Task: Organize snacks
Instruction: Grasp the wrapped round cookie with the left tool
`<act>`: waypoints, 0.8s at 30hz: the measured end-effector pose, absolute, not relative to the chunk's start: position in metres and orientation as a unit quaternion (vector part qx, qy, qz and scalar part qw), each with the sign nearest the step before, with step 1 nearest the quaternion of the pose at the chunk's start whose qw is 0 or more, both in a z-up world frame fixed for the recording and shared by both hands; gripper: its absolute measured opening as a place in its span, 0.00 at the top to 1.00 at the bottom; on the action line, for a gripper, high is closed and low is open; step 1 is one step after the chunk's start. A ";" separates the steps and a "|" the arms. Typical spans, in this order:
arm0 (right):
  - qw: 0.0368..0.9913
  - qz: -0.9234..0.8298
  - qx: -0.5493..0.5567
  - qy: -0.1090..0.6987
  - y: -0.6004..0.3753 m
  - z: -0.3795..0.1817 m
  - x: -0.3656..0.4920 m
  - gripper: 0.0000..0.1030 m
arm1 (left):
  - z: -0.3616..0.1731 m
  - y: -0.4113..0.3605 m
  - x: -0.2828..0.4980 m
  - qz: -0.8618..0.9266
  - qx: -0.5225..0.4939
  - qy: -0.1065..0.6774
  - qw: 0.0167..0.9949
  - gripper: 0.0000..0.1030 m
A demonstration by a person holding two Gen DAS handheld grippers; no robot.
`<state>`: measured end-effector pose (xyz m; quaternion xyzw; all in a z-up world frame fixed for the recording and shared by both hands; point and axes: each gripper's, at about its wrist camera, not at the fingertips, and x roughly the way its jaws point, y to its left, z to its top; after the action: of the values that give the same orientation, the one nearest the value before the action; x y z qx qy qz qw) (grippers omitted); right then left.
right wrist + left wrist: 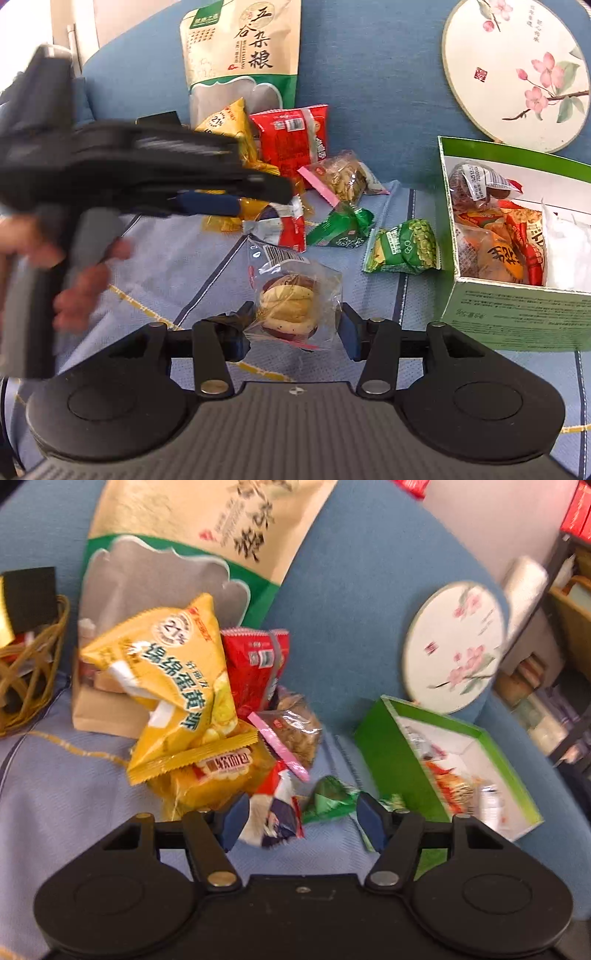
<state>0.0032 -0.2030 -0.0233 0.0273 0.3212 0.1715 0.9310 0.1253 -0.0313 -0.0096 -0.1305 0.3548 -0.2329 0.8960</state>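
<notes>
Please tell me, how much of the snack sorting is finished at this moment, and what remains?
Partly done. Several packets already lie in the green box. In hand: the right gripper has its fingers around a clear-wrapped biscuit packet, and the left gripper is open over a red-and-white packet. Left: two green pea packets, the yellow bags, the red packet and others on the blue cloth.

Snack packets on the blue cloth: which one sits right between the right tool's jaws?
The clear packet of round biscuits. It lies between the right gripper's open jaws; the green pea packets and the rest of the snacks lie farther back.
</notes>
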 end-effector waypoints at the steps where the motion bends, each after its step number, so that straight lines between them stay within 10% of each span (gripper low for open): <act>1: 0.930 0.173 0.027 0.324 -0.202 -0.025 0.003 0.21 | -0.013 -0.034 0.130 -0.230 -0.124 0.363 0.894 0.00; 5: 0.926 0.170 0.032 0.336 -0.202 -0.027 0.007 0.21 | -0.033 -0.031 0.145 -0.223 -0.133 0.407 0.876 0.21; 11: 0.924 0.174 0.032 0.339 -0.201 -0.026 0.009 0.21 | -0.032 -0.028 0.146 -0.219 -0.134 0.411 0.875 0.26; 14: 0.924 0.180 0.031 0.337 -0.204 -0.023 0.011 0.21 | -0.026 -0.031 0.141 -0.228 -0.124 0.409 0.875 0.58; 24: 0.940 0.173 0.072 0.284 -0.233 0.003 0.003 0.21 | 0.019 -0.042 0.123 -0.243 -0.093 0.392 0.882 0.60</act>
<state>0.0033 -0.2334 0.0028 0.0721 0.2841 0.1728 0.9403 0.1231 -0.0420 0.0190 -0.0930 0.3924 -0.2434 0.8821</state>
